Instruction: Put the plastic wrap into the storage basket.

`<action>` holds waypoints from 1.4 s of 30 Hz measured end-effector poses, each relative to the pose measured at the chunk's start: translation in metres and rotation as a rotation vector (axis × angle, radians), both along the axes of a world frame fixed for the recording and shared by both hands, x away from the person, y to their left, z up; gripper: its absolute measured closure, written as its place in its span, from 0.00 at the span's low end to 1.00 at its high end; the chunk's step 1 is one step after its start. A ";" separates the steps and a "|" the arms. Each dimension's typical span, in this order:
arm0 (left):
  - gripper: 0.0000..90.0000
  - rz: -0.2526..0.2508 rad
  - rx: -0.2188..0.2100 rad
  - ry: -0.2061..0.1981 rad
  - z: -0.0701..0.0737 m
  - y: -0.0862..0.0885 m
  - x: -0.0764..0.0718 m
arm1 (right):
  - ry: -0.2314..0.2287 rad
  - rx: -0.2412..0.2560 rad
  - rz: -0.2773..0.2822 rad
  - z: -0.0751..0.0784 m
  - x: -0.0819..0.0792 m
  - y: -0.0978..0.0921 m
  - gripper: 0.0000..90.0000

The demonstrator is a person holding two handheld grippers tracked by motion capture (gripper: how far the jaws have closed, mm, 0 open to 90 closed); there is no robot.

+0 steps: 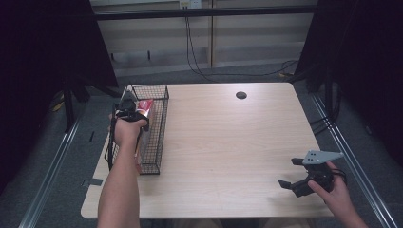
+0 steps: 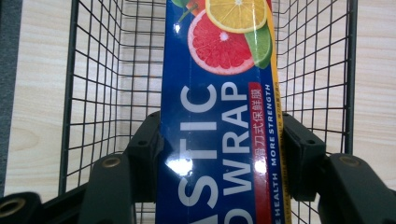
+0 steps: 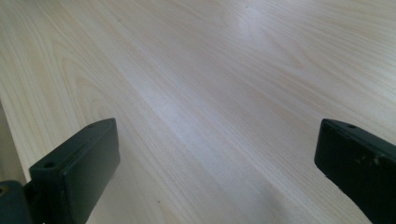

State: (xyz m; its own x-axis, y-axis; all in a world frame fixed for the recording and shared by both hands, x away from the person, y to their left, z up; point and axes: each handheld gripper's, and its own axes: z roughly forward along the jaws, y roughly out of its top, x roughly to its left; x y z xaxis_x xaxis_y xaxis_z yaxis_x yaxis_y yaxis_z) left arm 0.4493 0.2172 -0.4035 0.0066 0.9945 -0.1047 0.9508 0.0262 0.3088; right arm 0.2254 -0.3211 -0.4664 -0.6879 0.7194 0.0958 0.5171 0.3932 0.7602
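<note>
Jaws of the left gripper (image 2: 219,154) pinch the box (image 2: 219,116) above the basket (image 2: 93,70); loose grip could drop it crooked; right gripper (image 3: 217,158) jaws spread.

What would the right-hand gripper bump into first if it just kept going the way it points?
Probably the light wooden table. The right gripper has open jaws angled down over bare tabletop, with nothing between them. The black wire basket sits far across, though depth is hard to judge.
</note>
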 end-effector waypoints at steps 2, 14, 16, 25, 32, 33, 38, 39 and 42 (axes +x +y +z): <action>0.47 -0.013 0.000 0.004 -0.001 0.001 0.000 | 0.000 -0.001 0.000 0.000 0.000 0.000 0.00; 0.47 0.002 0.003 0.005 -0.004 0.000 0.001 | 0.001 0.002 0.002 0.000 0.000 0.000 0.00; 0.47 0.000 0.006 0.007 -0.004 0.000 0.000 | -0.003 0.000 0.000 0.000 0.000 0.000 0.00; 0.46 -0.031 0.036 0.006 -0.005 -0.004 0.001 | 0.000 0.001 0.004 0.000 0.000 0.001 0.00; 0.45 -0.021 0.025 0.006 -0.006 -0.004 0.000 | -0.003 0.000 0.007 0.000 0.000 0.000 0.00; 0.44 -0.023 0.027 0.006 -0.006 -0.004 0.001 | -0.004 0.000 0.008 0.000 0.000 0.000 0.00; 0.43 -0.031 0.019 0.020 -0.006 -0.003 0.000 | -0.001 -0.003 0.004 0.000 0.000 0.001 0.00; 0.42 -0.032 0.014 0.025 -0.006 -0.003 0.000 | 0.000 -0.003 0.003 0.000 0.000 0.001 0.00; 0.38 -0.025 0.002 0.021 -0.006 -0.003 0.000 | -0.001 -0.002 0.001 0.001 0.000 0.001 0.00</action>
State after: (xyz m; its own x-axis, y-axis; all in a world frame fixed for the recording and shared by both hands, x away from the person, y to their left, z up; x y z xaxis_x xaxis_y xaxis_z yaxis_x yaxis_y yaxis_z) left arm 0.4489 0.2140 -0.4095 0.0290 0.9942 -0.1035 0.9574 0.0021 0.2888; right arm 0.2252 -0.3198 -0.4657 -0.6891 0.7186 0.0936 0.5156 0.3954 0.7602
